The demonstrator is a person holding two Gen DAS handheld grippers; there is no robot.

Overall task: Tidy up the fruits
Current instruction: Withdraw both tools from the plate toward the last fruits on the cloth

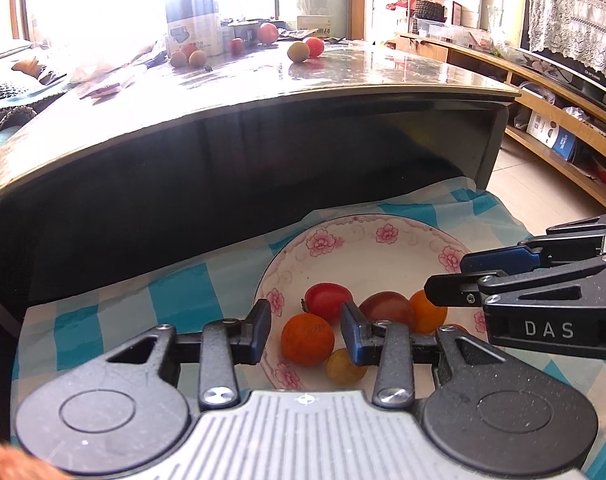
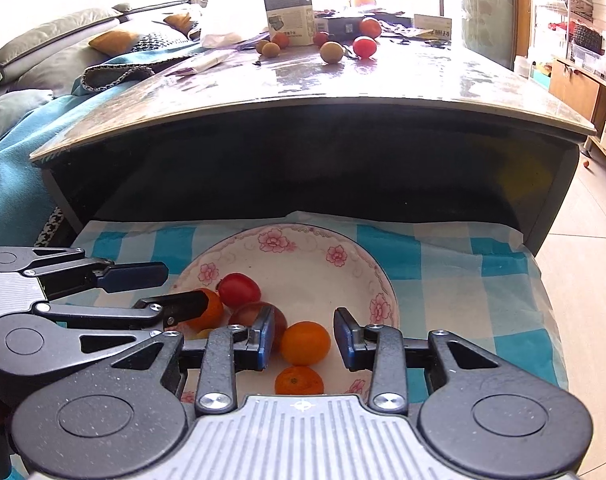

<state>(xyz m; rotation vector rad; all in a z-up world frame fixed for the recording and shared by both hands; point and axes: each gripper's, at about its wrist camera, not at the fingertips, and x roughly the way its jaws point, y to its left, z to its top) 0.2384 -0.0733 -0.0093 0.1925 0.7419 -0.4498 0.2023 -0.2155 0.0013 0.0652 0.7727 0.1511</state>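
Altogether six fruits point(image 1: 308, 339) on plate point(image 1: 355, 248)

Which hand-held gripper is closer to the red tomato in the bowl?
Left. The left hand-held gripper hangs open just short of the red tomato, slightly to its left. The right hand-held gripper is open farther right, around an orange.

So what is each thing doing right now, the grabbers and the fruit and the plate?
Left gripper: open, empty, over the plate.
Right gripper: open, empty, over the plate.
Plate: upright on the checked cloth, holding fruit.
Red tomato: whole, on the plate.
Orange: lying between the right gripper's fingers, not gripped.
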